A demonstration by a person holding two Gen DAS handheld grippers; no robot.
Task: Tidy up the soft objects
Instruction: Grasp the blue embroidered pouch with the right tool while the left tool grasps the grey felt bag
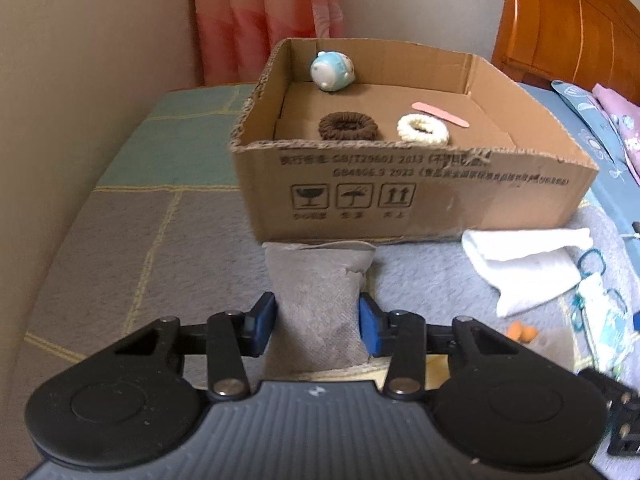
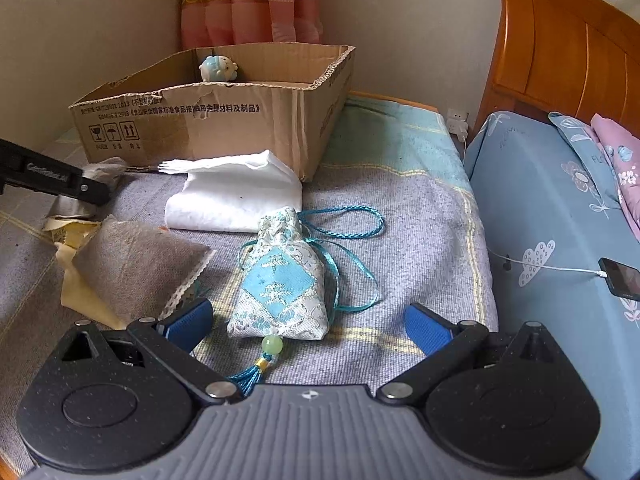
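My left gripper (image 1: 317, 326) is shut on a grey sachet bag (image 1: 316, 300), held just in front of the cardboard box (image 1: 420, 204). In the box lie a blue-white plush toy (image 1: 332, 71), a brown scrunchie (image 1: 348, 125), a cream scrunchie (image 1: 423, 129) and a pink nail file (image 1: 440, 114). My right gripper (image 2: 308, 326) is open, its fingers either side of a blue embroidered pouch (image 2: 280, 284) with cord and tassel. A folded white cloth (image 2: 236, 196) lies by the box (image 2: 224, 128). A second grey sachet (image 2: 136, 264) lies left of the pouch.
A patchwork blanket (image 1: 120, 240) covers the surface. A bed with a blue sheet (image 2: 552, 216), pillows and a wooden headboard (image 2: 568, 48) stands at the right, with a phone (image 2: 622, 278) on a cable. A curtain (image 1: 264, 12) hangs behind the box. The left gripper's arm (image 2: 44, 178) shows at left.
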